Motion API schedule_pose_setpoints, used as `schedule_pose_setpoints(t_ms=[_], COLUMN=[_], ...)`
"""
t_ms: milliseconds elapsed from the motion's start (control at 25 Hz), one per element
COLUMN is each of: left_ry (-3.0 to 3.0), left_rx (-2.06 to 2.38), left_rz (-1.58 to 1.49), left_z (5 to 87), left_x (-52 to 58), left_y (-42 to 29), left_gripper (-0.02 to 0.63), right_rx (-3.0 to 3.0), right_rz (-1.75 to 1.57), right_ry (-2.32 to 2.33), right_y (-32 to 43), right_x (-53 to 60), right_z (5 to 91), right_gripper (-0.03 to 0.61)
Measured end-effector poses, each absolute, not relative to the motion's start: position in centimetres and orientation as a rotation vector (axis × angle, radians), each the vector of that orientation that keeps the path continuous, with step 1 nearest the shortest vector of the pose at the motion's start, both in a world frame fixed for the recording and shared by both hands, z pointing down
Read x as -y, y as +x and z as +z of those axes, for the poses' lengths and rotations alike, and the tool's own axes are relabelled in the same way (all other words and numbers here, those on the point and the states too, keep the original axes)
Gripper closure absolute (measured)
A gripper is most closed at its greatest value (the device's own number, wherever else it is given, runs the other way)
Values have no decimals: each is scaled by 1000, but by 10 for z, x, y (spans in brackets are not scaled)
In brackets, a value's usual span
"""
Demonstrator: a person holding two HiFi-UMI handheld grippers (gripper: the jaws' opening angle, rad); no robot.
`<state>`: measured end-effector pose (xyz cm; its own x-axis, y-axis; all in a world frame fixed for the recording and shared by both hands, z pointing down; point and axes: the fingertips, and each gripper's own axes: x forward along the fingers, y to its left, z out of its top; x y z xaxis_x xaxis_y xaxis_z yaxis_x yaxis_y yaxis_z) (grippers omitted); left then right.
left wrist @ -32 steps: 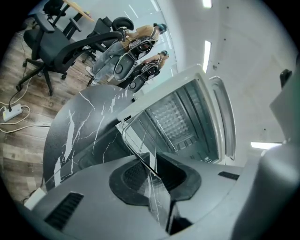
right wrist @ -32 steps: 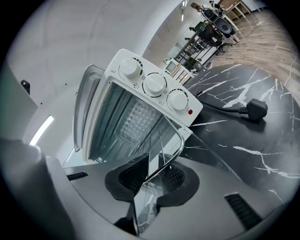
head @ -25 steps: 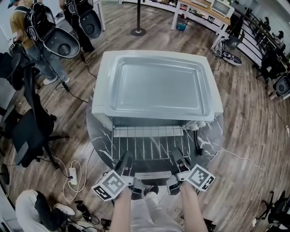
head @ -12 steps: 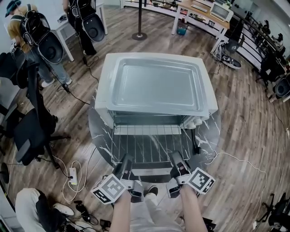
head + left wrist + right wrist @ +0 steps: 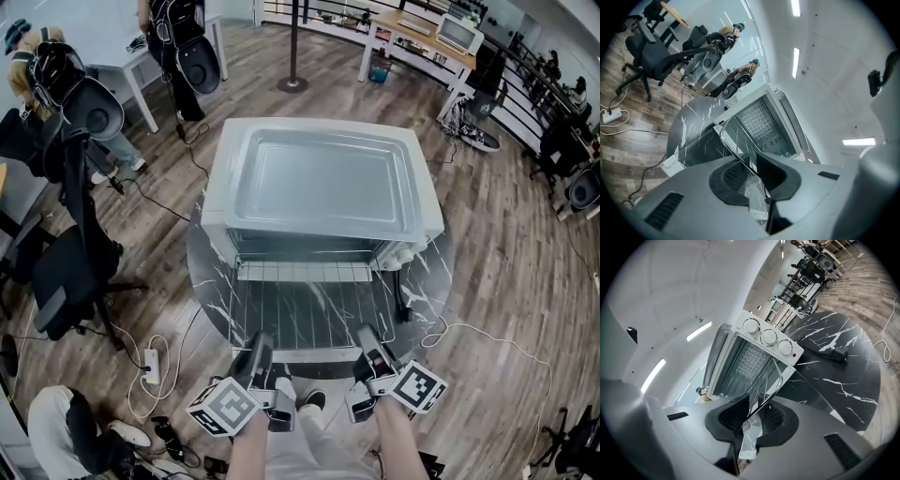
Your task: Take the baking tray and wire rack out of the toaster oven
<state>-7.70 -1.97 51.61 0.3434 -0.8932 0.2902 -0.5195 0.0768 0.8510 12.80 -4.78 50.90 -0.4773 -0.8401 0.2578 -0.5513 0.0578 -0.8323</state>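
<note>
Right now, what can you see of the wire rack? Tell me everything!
The wire rack is a flat grid of thin, shiny metal bars inside a wire frame with rounded corners. It sticks mostly out of the toaster oven, over the dark marbled table, with its back edge at the oven's mouth. The left hand-held gripper and the right hand-held gripper each pinch its front edge, one near each corner. Nothing lies on it.
</note>
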Motion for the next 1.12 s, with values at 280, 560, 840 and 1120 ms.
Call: schedule_pose_setpoints(t_ms=[280,560,840,1120], left_ry=[1619,1635,1650,1680], left_rx=[1315,1322,1315,1298], left_rz=[-470,-471,-491,-502], left_z=[493,471,447,425], left_x=[6,-11,-32,-49], left_y=[-77,-74,-66,-59], left_gripper=[569,569,569,569], right_rx=[-2046,-2032,-2037,-2038], right_rz=[-1371,-1374,-1370,-1335], right_ry=[-1381,-1376,-1357,-1343], right_y=[128,132,140,147], right_x=[32,14,-7,-25], right_z=[490,472,449,422], right_gripper=[529,529,531,534])
